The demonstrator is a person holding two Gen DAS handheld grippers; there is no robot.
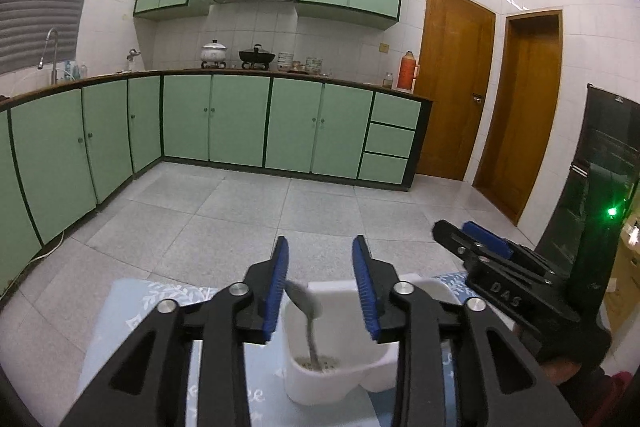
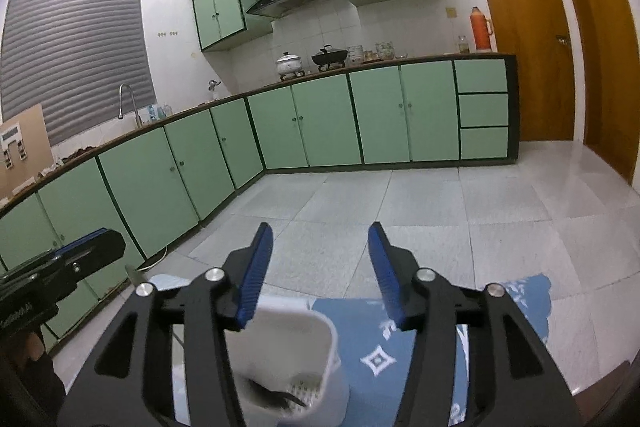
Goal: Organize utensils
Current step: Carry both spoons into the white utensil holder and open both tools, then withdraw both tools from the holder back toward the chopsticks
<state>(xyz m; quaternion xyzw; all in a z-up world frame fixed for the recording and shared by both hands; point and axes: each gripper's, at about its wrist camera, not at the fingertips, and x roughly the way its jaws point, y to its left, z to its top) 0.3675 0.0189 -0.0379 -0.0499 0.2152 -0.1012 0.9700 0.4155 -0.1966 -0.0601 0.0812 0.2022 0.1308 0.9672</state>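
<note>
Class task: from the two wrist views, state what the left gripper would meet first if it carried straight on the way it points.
Probably the spoon standing in the white utensil holder: its bowl lies between the left gripper's open jaws, near the left pad. Depth is unclear; it may pass just above, towards the floor.

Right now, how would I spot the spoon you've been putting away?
Find the blue patterned cloth in the foreground, then the white utensil holder standing on it. The metal spoon stands handle-down in its front compartment, bowl up, leaning left: the only shiny metal thing there.
</note>
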